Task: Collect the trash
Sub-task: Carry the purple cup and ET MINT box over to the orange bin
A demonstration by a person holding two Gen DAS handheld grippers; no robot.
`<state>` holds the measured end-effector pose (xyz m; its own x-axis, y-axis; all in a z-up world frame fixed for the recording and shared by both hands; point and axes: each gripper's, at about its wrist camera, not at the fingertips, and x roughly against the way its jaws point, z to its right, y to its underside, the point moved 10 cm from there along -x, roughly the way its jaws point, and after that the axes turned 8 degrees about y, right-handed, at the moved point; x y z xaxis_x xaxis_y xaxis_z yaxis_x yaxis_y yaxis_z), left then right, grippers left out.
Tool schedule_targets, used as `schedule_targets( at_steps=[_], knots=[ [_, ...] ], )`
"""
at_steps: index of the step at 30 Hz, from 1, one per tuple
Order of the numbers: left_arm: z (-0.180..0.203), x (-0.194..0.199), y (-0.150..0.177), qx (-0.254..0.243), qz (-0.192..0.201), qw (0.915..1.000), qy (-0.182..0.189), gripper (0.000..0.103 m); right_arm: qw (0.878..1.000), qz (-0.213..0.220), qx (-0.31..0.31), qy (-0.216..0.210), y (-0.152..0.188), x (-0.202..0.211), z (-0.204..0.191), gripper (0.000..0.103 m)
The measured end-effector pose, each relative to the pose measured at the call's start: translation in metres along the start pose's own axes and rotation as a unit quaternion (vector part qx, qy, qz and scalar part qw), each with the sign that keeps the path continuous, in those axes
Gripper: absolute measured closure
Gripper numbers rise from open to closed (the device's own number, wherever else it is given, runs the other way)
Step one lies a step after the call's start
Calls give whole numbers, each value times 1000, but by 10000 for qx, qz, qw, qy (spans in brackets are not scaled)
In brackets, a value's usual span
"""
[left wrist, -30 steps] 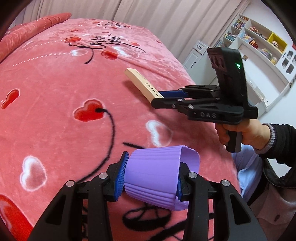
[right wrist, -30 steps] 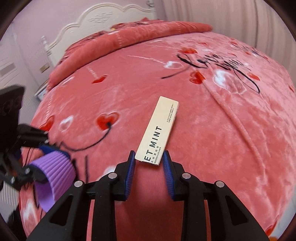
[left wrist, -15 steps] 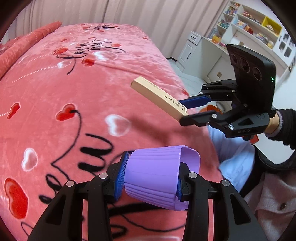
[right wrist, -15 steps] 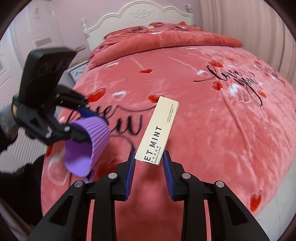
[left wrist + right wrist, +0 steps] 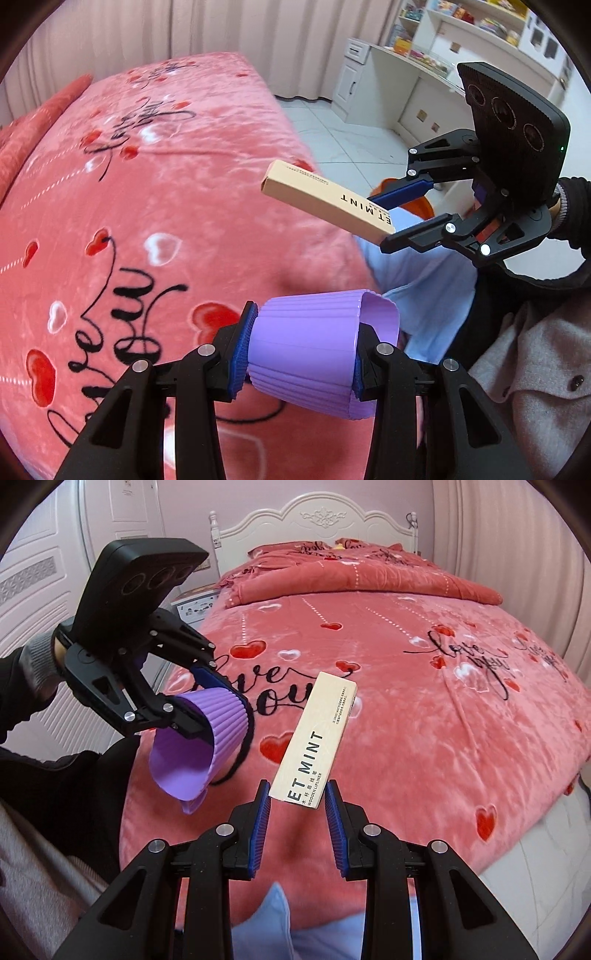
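My left gripper (image 5: 301, 350) is shut on a purple ribbed paper cup (image 5: 314, 347), squeezed flat at the rim, held in the air off the bed's near edge. The cup also shows in the right wrist view (image 5: 201, 742), with the left gripper (image 5: 207, 698) around it. My right gripper (image 5: 297, 805) is shut on the end of a long beige box (image 5: 314, 738) printed "ET MINT", held above the blanket. The box (image 5: 325, 201) and the right gripper (image 5: 397, 216) show at the right in the left wrist view.
A red blanket with hearts and black script (image 5: 424, 709) covers the bed; a white headboard (image 5: 314, 520) stands behind. An orange object (image 5: 421, 205) sits on the tiled floor (image 5: 343, 144) behind the right gripper. A white desk and shelves (image 5: 424, 74) stand beyond. The person's body (image 5: 524, 362) is at right.
Both grippers have lifted and pulled back from the bed toward the person, each still holding its item. The views have swung toward the floor and the headboard.
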<state>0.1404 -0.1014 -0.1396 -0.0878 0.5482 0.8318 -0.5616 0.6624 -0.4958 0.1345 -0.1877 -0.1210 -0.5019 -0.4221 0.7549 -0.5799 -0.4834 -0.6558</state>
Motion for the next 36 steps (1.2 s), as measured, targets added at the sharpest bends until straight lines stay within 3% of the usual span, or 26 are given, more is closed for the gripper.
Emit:
schedule_targets(
  at_steps=[7, 16, 28, 36],
  knots=[
    [50, -20, -40, -585, -87, 9982, 82, 59, 9989, 236, -222, 340, 29, 53, 26, 73],
    [109, -83, -111, -1394, -336, 9880, 569, 59, 9893, 285, -970, 1055, 102, 123, 106, 73],
    [200, -206, -195, -2232, -787, 9591, 1550, 59, 9495, -191, -2331, 2092, 251, 187, 226, 73],
    [231, -288, -222, -2343, -1072, 9461, 1960, 59, 9238, -454, -2966, 2377, 328, 193, 277, 73]
  ],
)
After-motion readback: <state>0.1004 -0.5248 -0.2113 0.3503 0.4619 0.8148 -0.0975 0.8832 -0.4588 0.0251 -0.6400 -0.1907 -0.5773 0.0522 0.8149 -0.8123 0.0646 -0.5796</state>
